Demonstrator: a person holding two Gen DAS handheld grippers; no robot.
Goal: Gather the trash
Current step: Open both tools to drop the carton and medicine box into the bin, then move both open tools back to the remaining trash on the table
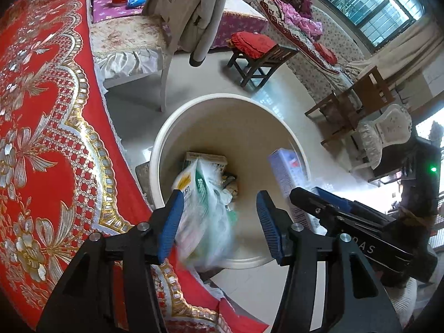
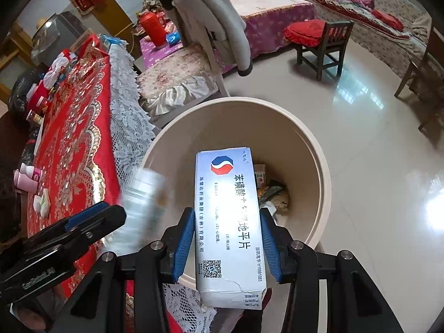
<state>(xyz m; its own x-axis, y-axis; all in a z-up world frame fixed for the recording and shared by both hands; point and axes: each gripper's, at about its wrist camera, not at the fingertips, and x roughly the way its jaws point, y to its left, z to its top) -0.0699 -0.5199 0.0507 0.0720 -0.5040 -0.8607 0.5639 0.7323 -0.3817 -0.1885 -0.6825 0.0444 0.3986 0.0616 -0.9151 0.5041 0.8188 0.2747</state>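
Bright daylight from the barred window [image 1: 369, 5], far ahead and right of the left gripper [image 1: 219, 222]. Glare on the glossy floor [image 2: 388, 149] right of the right gripper [image 2: 226, 245]. Motion blur on the plastic bag [image 1: 205, 216] between the left jaws. Strong fisheye bending, dark corners.

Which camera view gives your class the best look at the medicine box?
The right wrist view: the medicine box fills the centre, its printed face readable, above the bin. The left wrist view shows only a blurred, partly hidden sliver.
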